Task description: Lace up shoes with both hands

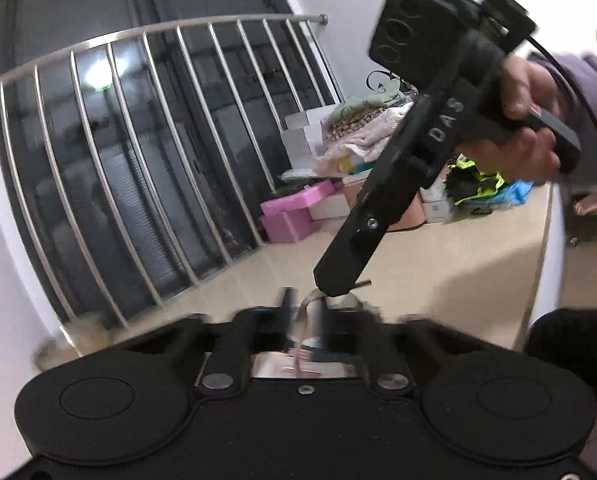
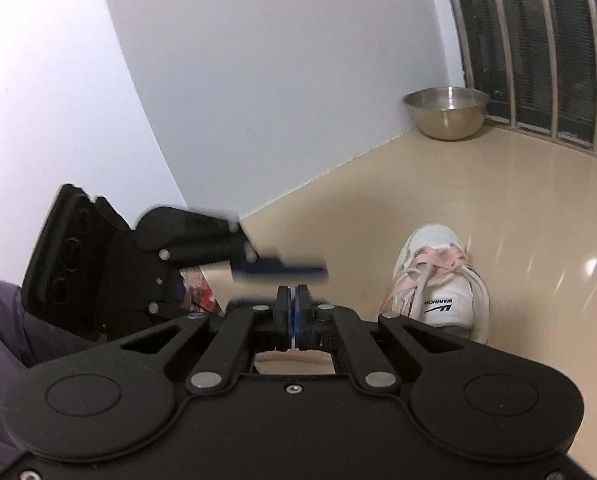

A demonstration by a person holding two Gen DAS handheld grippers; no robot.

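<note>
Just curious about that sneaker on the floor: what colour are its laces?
Pale pink laces on a white shoe, clearest in the right wrist view.

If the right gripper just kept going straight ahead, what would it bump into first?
Probably the left gripper: its blurred fingers cross right in front of the right gripper. Depth is unclear; past them comes the white wall. The shoe sits off to the side.
</note>
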